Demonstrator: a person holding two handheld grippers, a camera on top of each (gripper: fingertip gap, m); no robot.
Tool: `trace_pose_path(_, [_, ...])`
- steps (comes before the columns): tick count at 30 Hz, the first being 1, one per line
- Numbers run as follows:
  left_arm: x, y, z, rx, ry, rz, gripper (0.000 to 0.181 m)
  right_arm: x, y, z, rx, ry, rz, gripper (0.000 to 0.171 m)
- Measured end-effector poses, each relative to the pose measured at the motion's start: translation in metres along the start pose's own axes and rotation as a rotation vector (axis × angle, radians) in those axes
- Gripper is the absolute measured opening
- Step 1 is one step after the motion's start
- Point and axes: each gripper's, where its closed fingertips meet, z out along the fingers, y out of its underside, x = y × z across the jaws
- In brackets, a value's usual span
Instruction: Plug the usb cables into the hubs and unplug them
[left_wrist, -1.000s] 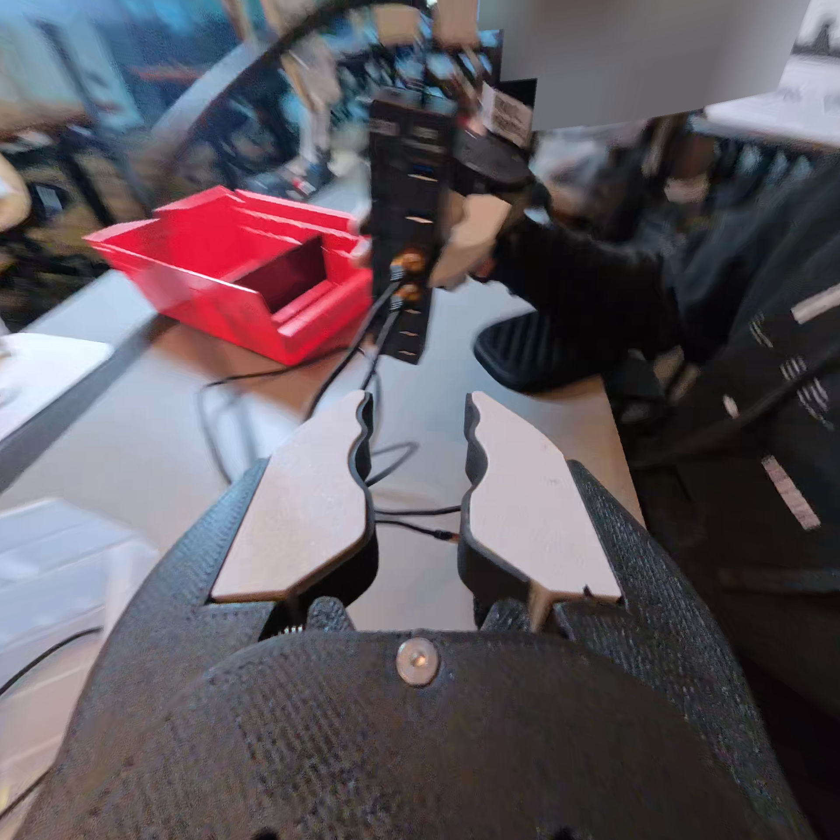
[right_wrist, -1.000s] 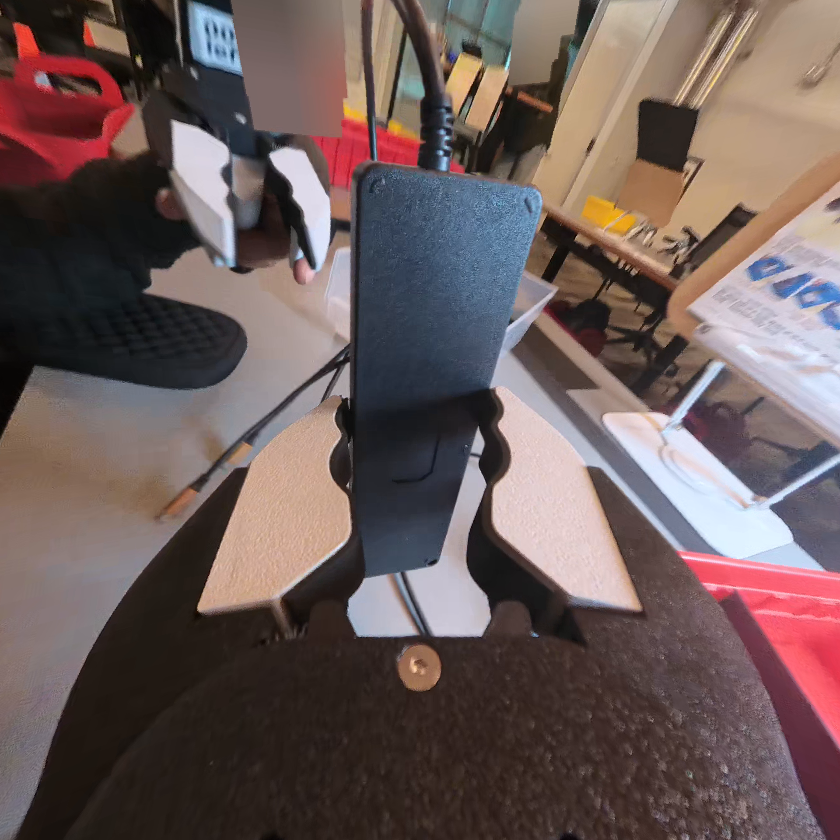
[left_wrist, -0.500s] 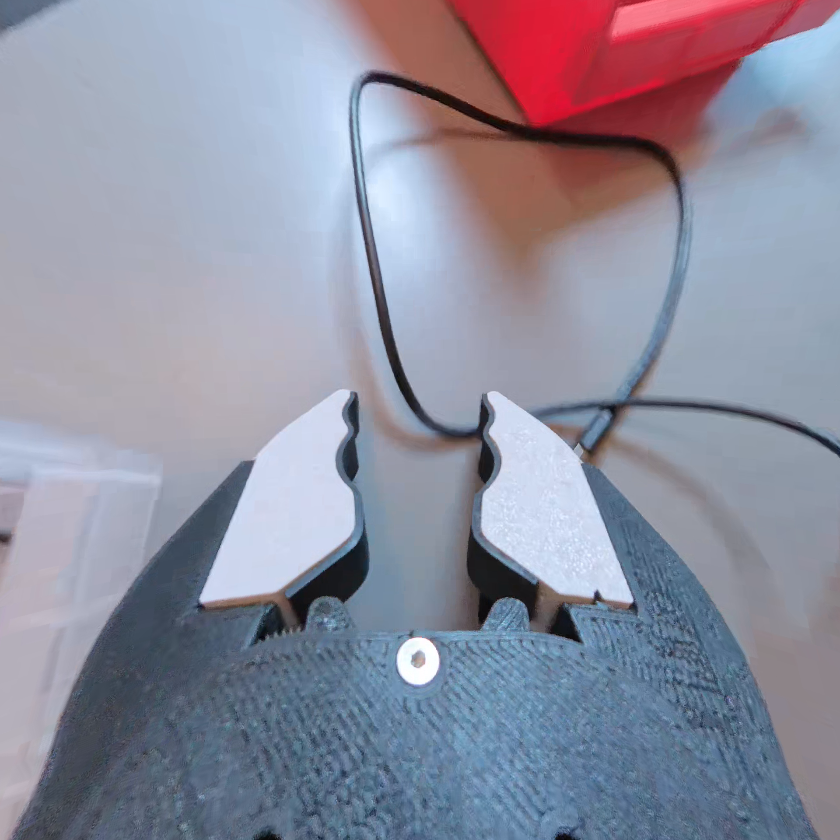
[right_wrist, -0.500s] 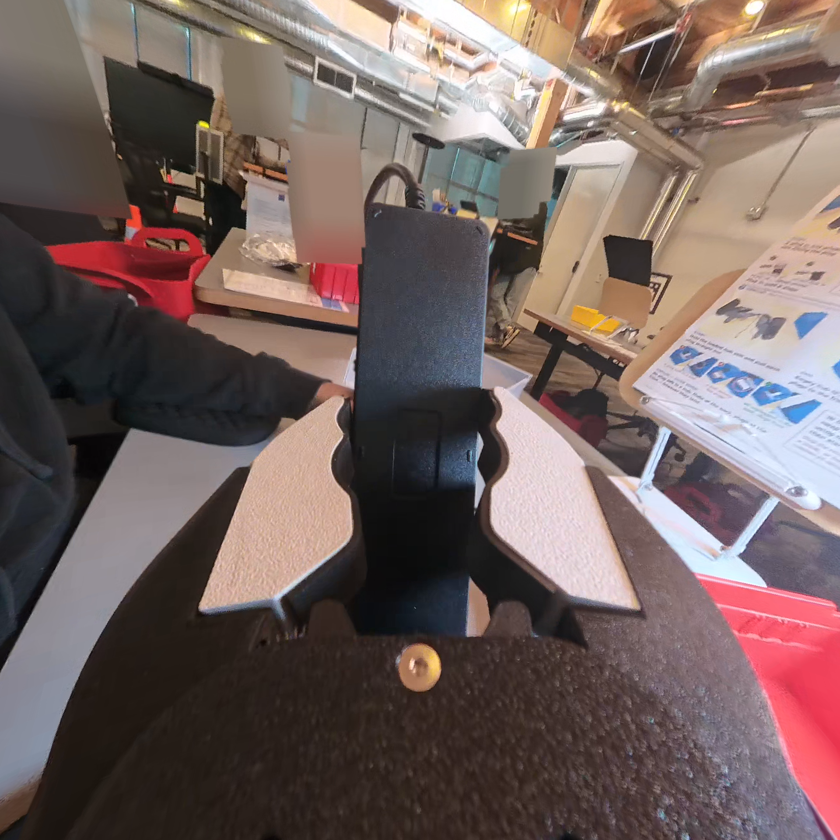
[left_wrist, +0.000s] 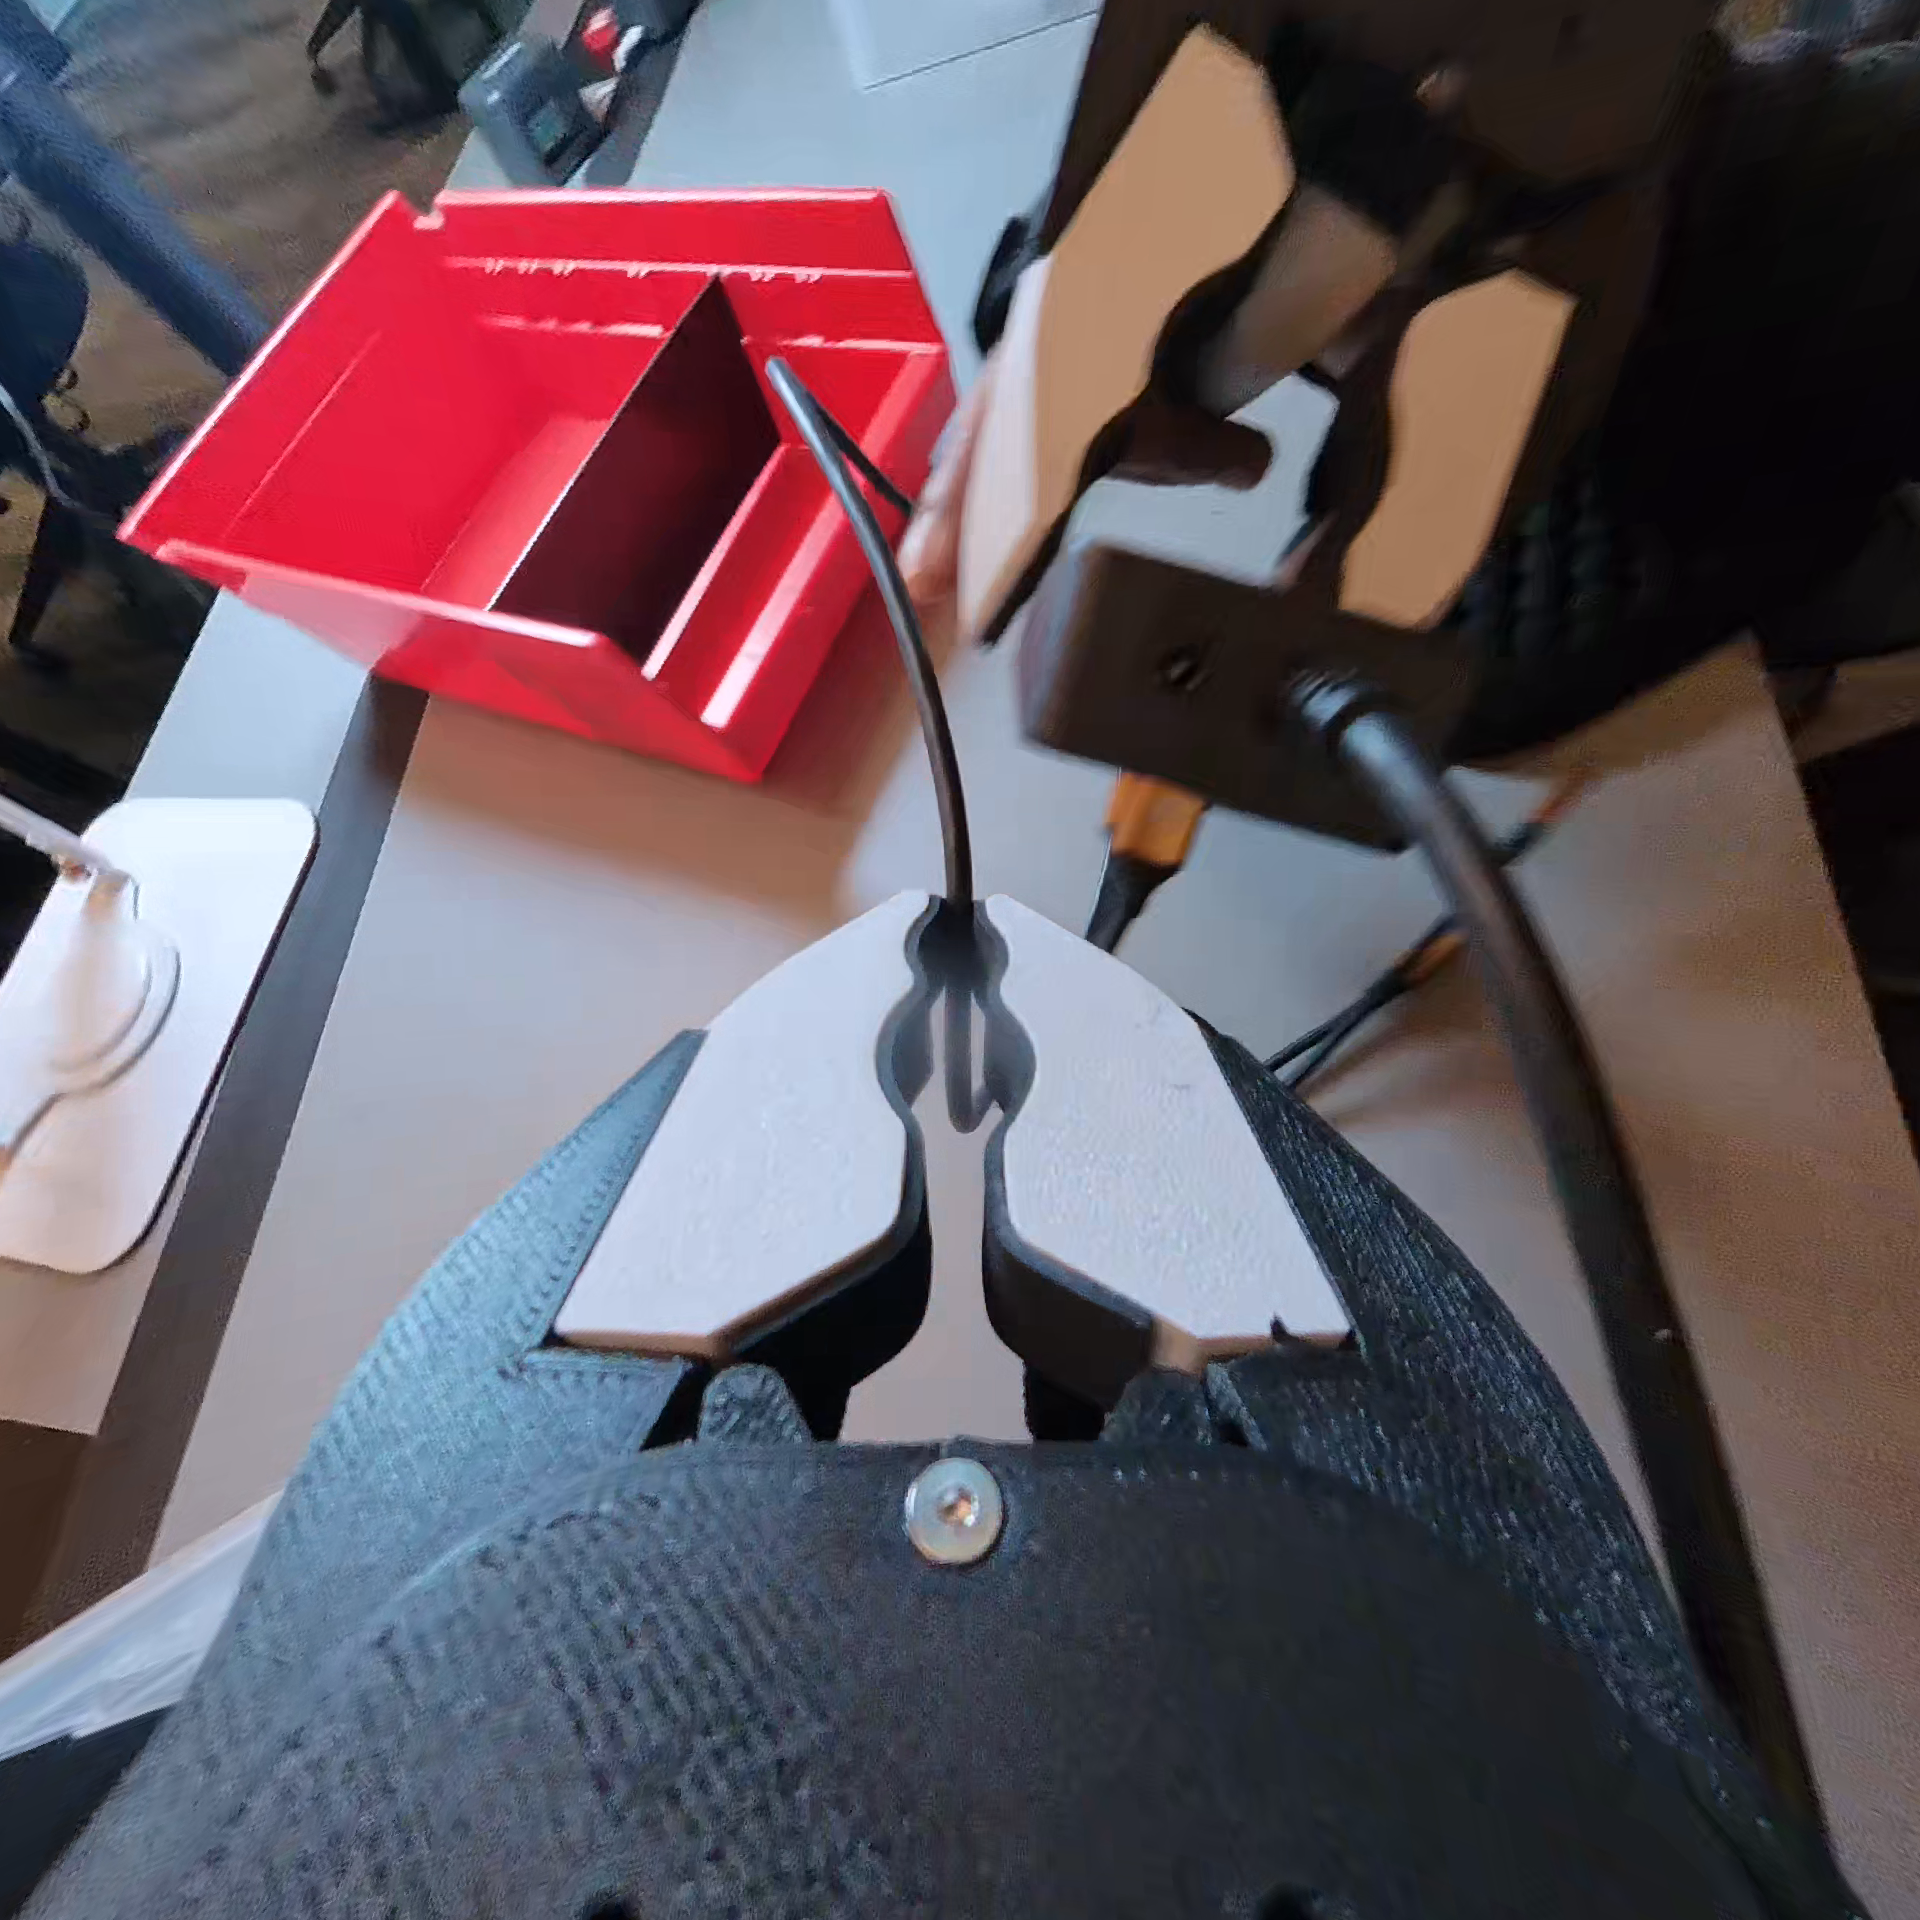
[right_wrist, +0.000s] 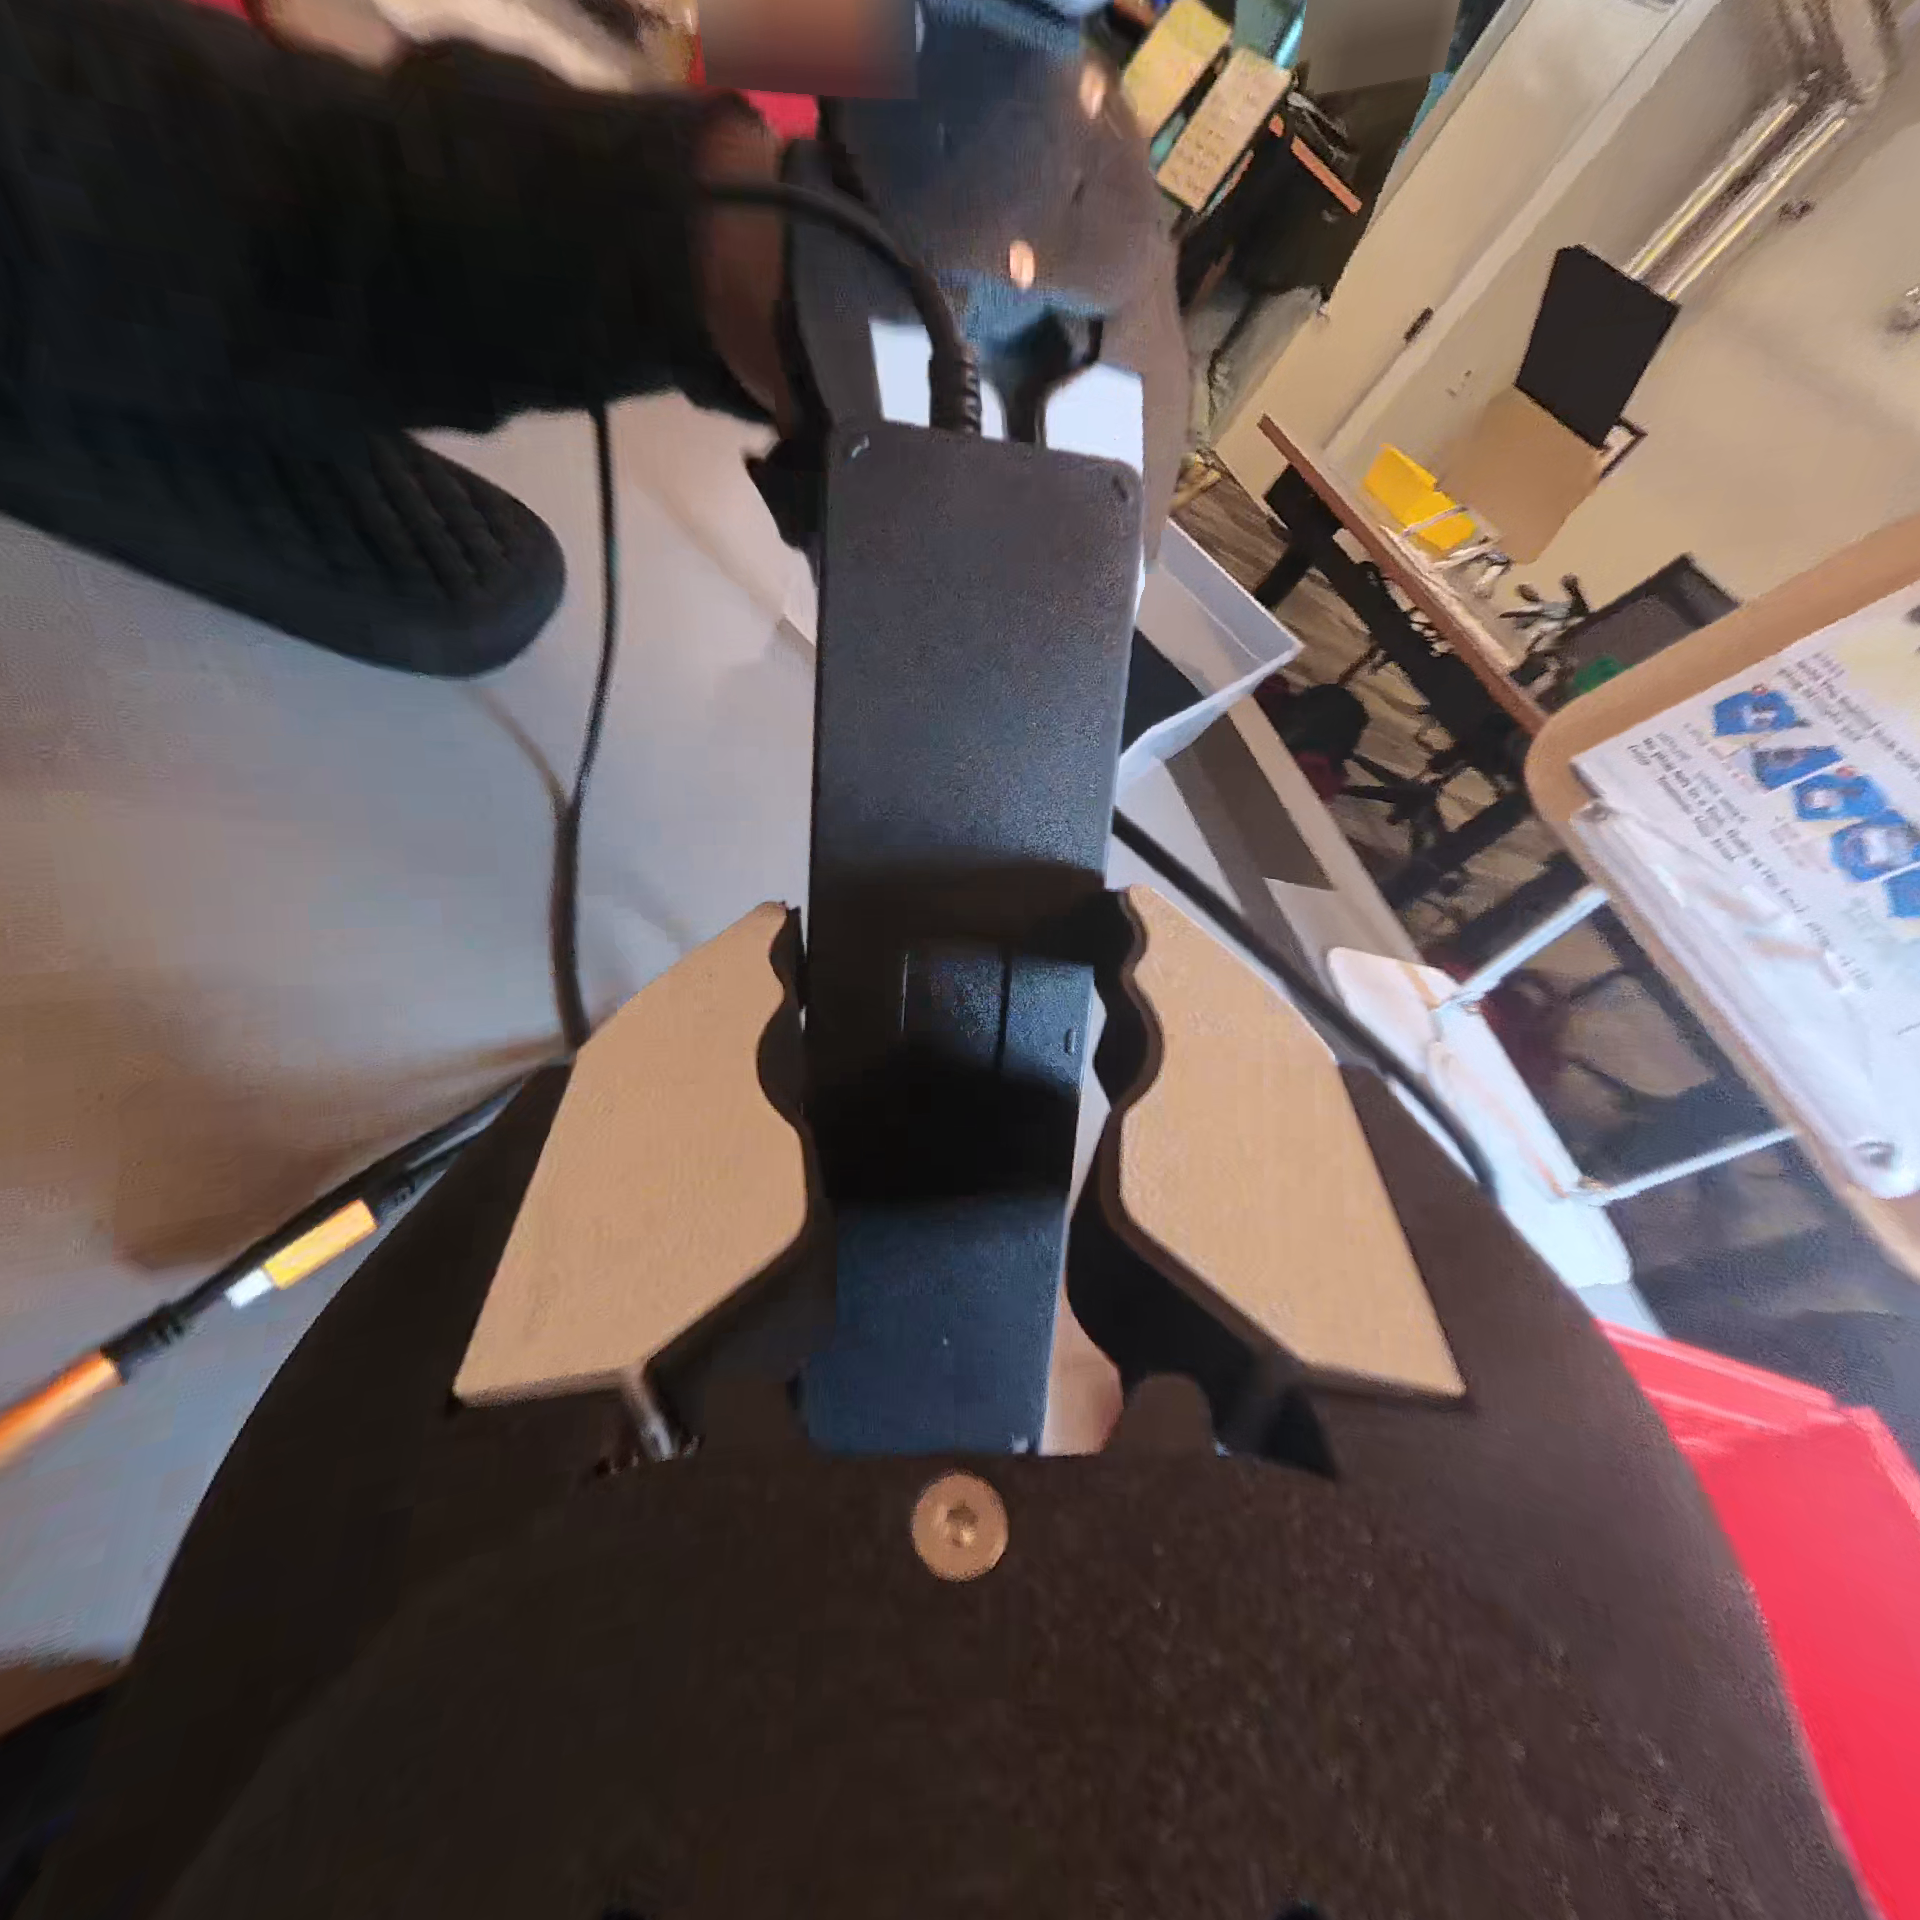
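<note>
We hold a thin cable (left_wrist: 925, 665) pinched at the tips of our left gripper (left_wrist: 958, 914), its jaws nearly shut on it, low centre of the left wrist view. Our right gripper (right_wrist: 951, 935) clamps the black hub (right_wrist: 971, 707) upright in mid-frame of its own view, jaws held apart by the hub's width. In the left view the hub (left_wrist: 1236, 686) hangs at upper right, an orange plug (left_wrist: 1148, 831) already seated beneath it and a thick lead (left_wrist: 1475, 883) trailing down the right edge.

The risk, as we judge it: the cable could slip or twist in so narrow a pinch, and its free end points toward the red bin (left_wrist: 540, 457), away from the ports. The thick lead may snag our left gripper. Open table (left_wrist: 623, 935) lies left of centre; the bin crowds the upper left.
</note>
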Motion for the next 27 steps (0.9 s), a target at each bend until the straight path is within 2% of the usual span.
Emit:
trace_pose_path(3, [0.006, 0.007, -0.003, -0.105, -0.047, 0.088, 0.004, 0.001, 0.001, 0.013, -0.102, 0.137, -0.217, 0.054])
trace_pose_path(6, [0.006, 0.014, -0.006, -0.160, -0.060, 0.062, 0.004, 0.005, 0.001, 0.022, -0.187, 0.259, -0.375, 0.054])
trace_pose_path(9, [-0.001, 0.022, -0.006, -0.223, -0.102, -0.003, 0.004, 0.008, 0.010, 0.029, -0.264, 0.302, -0.420, 0.055])
trace_pose_path(13, [-0.003, 0.040, 0.000, -0.346, -0.113, -0.081, 0.004, 0.010, 0.019, 0.037, -0.316, 0.338, -0.448, 0.068])
trace_pose_path(15, [0.001, 0.041, 0.005, -0.353, -0.083, -0.079, 0.004, 0.006, 0.027, 0.042, -0.346, 0.306, -0.459, 0.072])
trace_pose_path(18, [0.022, 0.040, 0.010, -0.373, 0.011, 0.027, 0.005, -0.009, 0.035, 0.052, -0.331, 0.191, -0.461, 0.079])
trace_pose_path(21, [0.024, 0.042, 0.007, -0.405, -0.019, 0.139, 0.004, -0.016, 0.040, 0.056, -0.356, 0.111, -0.481, 0.072])
trace_pose_path(25, [0.020, 0.033, 0.000, -0.300, -0.008, 0.053, 0.004, -0.014, 0.037, 0.055, -0.394, 0.085, -0.409, 0.070])
trace_pose_path(27, [0.009, 0.017, -0.012, -0.189, -0.060, 0.018, 0.014, -0.004, 0.033, 0.050, -0.408, 0.097, -0.406, 0.070])
